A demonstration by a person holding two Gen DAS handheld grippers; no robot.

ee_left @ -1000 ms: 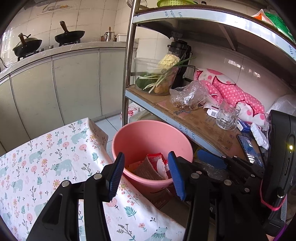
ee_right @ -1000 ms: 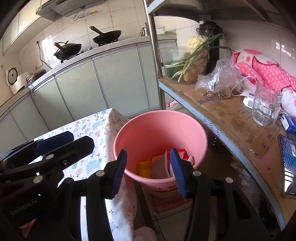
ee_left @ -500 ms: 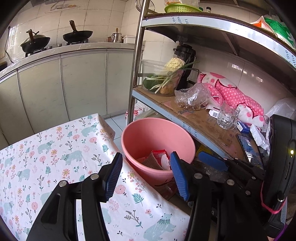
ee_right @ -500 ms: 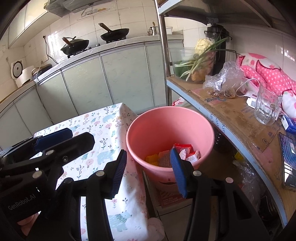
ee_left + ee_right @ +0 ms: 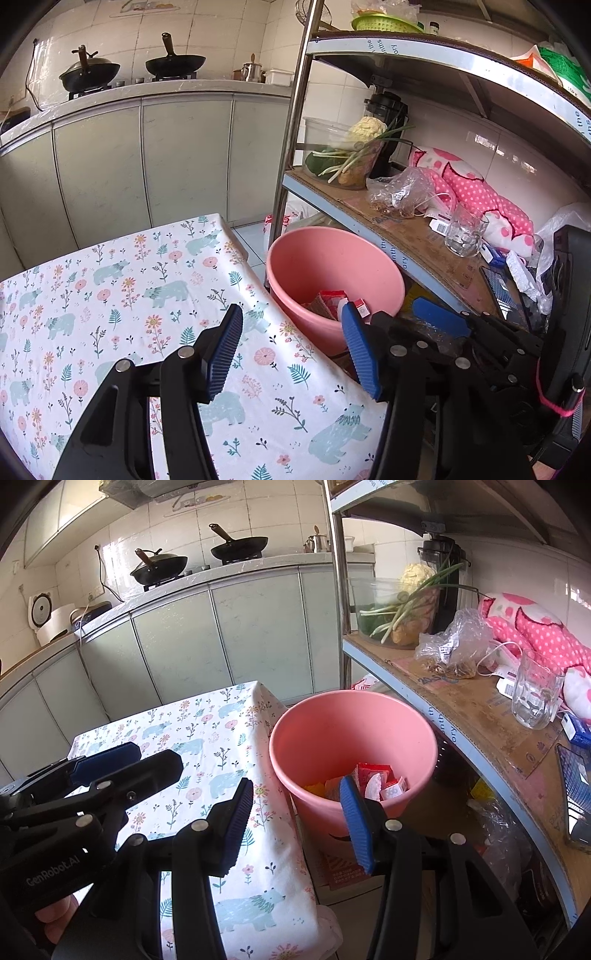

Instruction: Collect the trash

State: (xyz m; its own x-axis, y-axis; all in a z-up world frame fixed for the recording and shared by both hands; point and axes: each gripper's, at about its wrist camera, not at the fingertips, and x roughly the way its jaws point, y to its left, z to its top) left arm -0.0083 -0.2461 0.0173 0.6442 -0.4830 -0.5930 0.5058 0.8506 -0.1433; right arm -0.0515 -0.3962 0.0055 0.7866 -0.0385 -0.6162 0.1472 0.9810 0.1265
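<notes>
Trash: we see red, orange and white crumpled wrappers (image 5: 373, 781) at the bottom of the round pink plastic bucket (image 5: 325, 734).
Bucket: on the floor, between the bear-print tablecloth (image 5: 122, 280) at left and the metal shelf rack (image 5: 476, 716) at right.
Left gripper (image 5: 291, 349): our jaws have just been opening, now wide, nothing between them.
Right gripper (image 5: 297, 819): our jaws stand apart and empty.
</notes>
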